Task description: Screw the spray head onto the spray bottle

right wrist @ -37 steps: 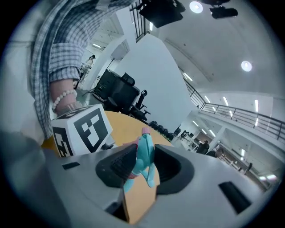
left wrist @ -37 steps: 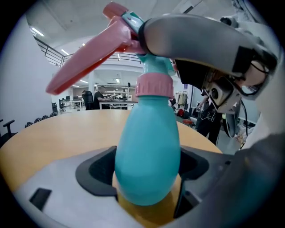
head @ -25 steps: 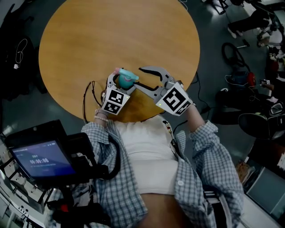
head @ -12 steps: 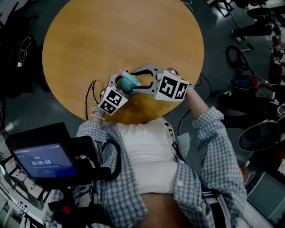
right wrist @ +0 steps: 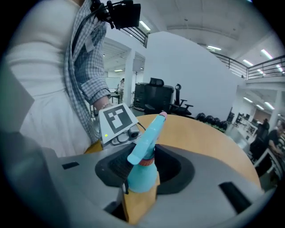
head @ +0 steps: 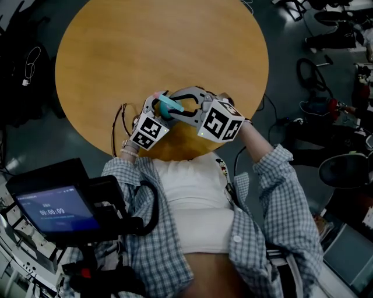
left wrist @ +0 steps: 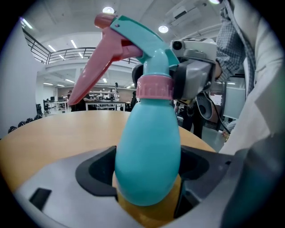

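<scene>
Plaid shirt [head: 280, 204], white tee [head: 195, 204], grey left tool [head: 154, 103], right tool [head: 178, 105], marker cubes [head: 220, 120]

The head view is dim, the floor round the desk [head: 157, 52] nearly black. Both gripper views are bright under ceiling lamps [left wrist: 108, 10], bent and darkened at their rims. The spray bottle [left wrist: 149, 151] looks soft, perhaps too near the lens; the spray head [right wrist: 148, 136] is crisper.

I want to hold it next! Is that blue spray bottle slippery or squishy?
The spray bottle looks smooth and egg-shaped, so it could slip when pinched. It seems plastic, so probably light and maybe a bit squishy. Its tall spray head might make it tip easily.
</scene>
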Available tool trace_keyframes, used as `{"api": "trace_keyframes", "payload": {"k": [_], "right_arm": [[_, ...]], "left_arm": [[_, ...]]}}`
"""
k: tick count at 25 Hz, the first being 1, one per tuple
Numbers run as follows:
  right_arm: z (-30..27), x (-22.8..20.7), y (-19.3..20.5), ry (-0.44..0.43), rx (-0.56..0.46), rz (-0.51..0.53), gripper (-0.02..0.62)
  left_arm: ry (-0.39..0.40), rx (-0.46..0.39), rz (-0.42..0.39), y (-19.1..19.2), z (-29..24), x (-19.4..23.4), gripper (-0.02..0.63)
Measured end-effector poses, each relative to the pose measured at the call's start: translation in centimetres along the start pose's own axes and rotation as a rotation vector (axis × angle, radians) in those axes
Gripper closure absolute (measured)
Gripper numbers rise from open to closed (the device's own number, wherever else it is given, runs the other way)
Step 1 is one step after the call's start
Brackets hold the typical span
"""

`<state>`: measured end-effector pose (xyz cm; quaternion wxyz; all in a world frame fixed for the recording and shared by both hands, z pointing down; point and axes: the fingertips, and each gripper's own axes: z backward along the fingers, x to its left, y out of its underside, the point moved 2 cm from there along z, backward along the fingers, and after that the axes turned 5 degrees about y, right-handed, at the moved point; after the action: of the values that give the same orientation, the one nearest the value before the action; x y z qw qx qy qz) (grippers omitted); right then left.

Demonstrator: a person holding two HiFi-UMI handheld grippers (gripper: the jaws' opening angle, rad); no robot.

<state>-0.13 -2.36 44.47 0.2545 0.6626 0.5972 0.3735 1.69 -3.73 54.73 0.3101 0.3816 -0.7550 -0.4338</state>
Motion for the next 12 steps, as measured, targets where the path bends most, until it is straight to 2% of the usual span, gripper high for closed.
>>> {"api": "trace_keyframes", "payload": {"k": [3,7,12], "right_arm": [[0.40,0.00,0.23,0.194,0.026,-0.106,0.468],[0.70,-0.24,0.51,0.400,0.020,-0.340,0.468],[1.09,-0.45,0.74,0.657,0.070,-0.510,0.468]], "left_arm": [[-0.047,-0.014,0.030,0.34,-0.48,-0.11,0.195],[-0.121,-0.023,0.063,0.07,-0.74,-0.06,0.195],[-0.214,-0.027,0.088,-0.19,-0.87,0.09,0.196]]}}
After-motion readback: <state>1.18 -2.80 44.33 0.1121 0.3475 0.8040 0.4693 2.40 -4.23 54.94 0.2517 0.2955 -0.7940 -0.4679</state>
